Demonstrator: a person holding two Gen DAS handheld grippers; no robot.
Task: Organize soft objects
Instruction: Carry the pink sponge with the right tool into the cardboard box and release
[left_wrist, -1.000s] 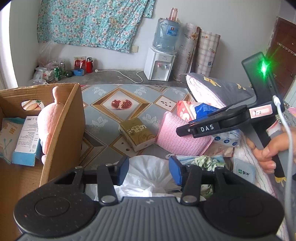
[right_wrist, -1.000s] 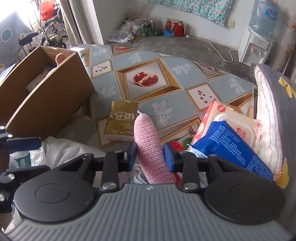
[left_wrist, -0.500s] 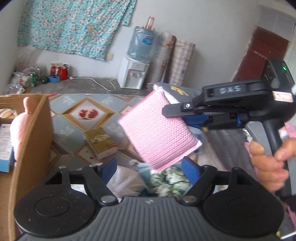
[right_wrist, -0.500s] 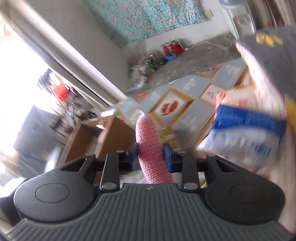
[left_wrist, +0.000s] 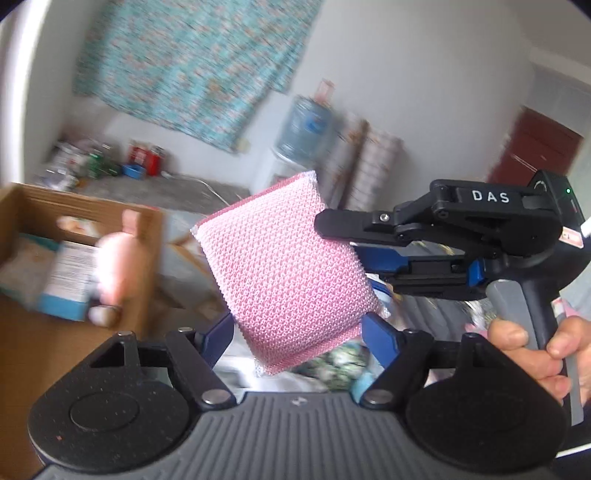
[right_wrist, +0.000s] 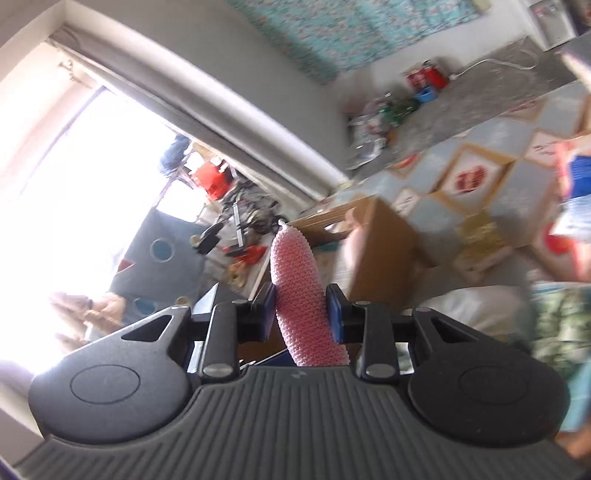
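Note:
A pink knitted sponge pad hangs in the air, pinched at its right edge by my right gripper. In the right wrist view the pad stands edge-on between the blue pads of my right gripper, which is shut on it. My left gripper is open; its two blue fingertips sit on either side of the pad's lower corner, and I cannot tell if they touch it. A cardboard box at the left holds a pink plush toy and paper packs.
A pile of soft items and a white plastic bag lies under the grippers. The patterned mat carries a gold tissue pack. A water dispenser stands at the far wall. The box also shows in the right wrist view.
My right gripper lifted the pink pad off the pile and carried it left toward the box. My left gripper opened wider and now brackets the pad's lower corner.

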